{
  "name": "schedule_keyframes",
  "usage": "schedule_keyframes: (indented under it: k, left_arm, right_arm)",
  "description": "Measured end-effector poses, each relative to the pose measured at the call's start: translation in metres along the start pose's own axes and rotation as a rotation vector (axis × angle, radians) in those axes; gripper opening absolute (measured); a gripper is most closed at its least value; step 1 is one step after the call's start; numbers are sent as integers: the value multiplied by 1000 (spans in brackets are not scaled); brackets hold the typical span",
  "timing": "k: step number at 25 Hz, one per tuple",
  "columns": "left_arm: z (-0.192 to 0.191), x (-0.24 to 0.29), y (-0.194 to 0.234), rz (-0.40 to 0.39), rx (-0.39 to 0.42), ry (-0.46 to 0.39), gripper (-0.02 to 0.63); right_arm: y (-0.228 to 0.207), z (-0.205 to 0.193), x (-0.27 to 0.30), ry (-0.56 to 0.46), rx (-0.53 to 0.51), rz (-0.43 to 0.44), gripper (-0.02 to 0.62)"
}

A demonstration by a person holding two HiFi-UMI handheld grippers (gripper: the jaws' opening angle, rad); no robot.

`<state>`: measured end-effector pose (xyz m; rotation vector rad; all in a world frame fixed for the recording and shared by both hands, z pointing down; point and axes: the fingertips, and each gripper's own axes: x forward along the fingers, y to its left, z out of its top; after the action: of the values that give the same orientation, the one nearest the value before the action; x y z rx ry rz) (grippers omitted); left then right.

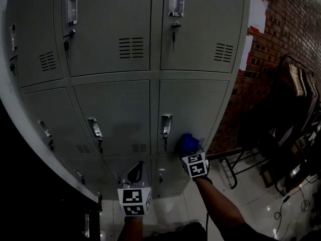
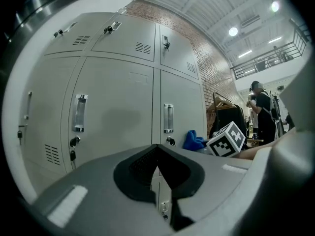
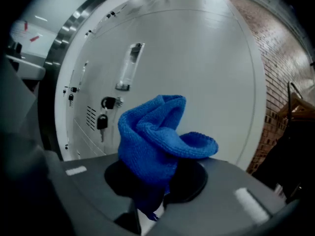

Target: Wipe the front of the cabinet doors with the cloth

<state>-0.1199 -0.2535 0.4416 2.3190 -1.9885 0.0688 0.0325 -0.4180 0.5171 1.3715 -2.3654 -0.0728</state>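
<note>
The grey cabinet (image 1: 115, 39) has several doors with handles and key locks. My right gripper (image 1: 187, 152) is shut on a bunched blue cloth (image 1: 188, 143), held against or very close to the lower right corner of the middle-right door (image 1: 195, 104). In the right gripper view the cloth (image 3: 156, 140) stands up from the right gripper (image 3: 156, 203), in front of a door (image 3: 197, 68) whose lock holds a key (image 3: 102, 122). My left gripper (image 1: 136, 169) is lower and further left, shut on nothing, pointing at the bottom doors. From the left gripper (image 2: 156, 175) the cloth (image 2: 194, 140) shows to the right.
A brick wall (image 1: 283, 44) with white papers (image 1: 258, 11) adjoins the cabinet on the right. Dark chairs and a rack (image 1: 296, 89) stand there, with cables (image 1: 281, 207) on the glossy floor. A person (image 2: 263, 114) stands far off in the left gripper view.
</note>
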Motion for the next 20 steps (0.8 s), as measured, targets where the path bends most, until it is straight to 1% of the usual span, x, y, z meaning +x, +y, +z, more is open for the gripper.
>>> schedule_keyframes:
  k: [3,5,8,11,14,17,20]
  left_arm:
    - [-8,0,-3,-9,1,22,14]
    - [-11,-4,-2,-4,4,28,14]
    - [-11,-11,8,22,3,27,14]
    - [-13,-17,18,54,-6,28,14]
    - [-14,-19,21,62,-11,34,14]
    - [-20,-17,10,28,-16,54,14]
    - [-22,-15,1,5,-1,66,14]
  right_arm:
    - [41,12,10,-33,-22,51,87]
    - [67,20,15,-36,-36,93,85]
    - [89,28,22,-29,-63,113,83]
    - [93,30,23,-41,-71,117,81]
    - [93,30,16,-33,-64,144,81]
    - [93,31,-12,-53,-25,162,81]
    - [89,36,-53,-111,59,149,83]
